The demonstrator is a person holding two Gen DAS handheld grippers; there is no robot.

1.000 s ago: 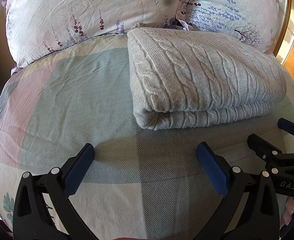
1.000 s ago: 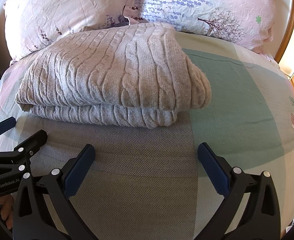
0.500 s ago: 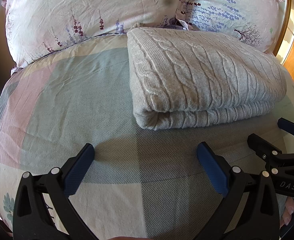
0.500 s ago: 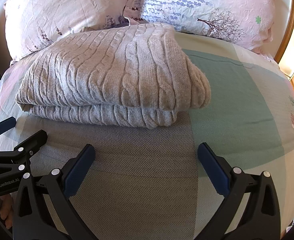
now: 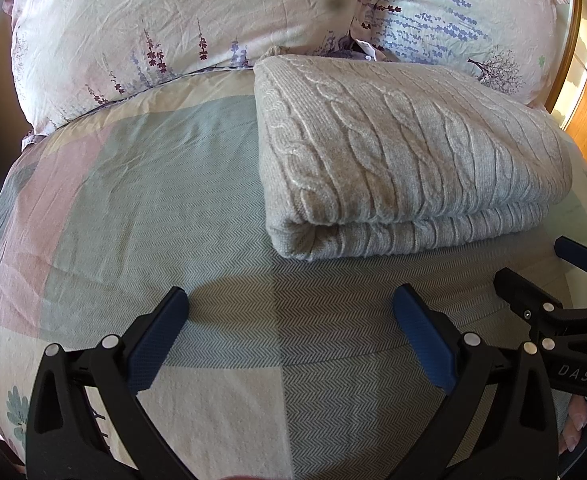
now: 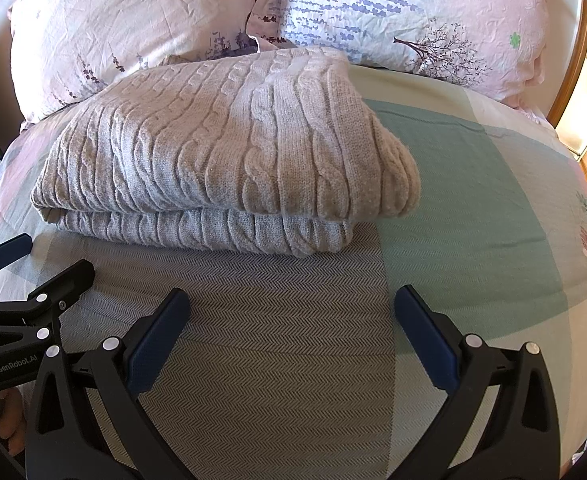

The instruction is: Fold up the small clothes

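Observation:
A grey cable-knit sweater [image 5: 405, 152] lies folded in a thick rectangle on the bed, its folded edge toward me; it also shows in the right wrist view [image 6: 221, 152]. My left gripper [image 5: 289, 320] is open and empty, hovering over the bedspread just in front of the sweater's left corner. My right gripper [image 6: 291, 320] is open and empty, in front of the sweater's right end. Each gripper shows at the edge of the other's view: the right gripper [image 5: 549, 280] and the left gripper [image 6: 41, 264].
Two floral pillows [image 5: 181, 28] [image 6: 413, 20] lie behind the sweater at the head of the bed. The patchwork bedspread [image 5: 133, 200] covers the bed. A wooden headboard frame [image 6: 573, 68] stands at the far right.

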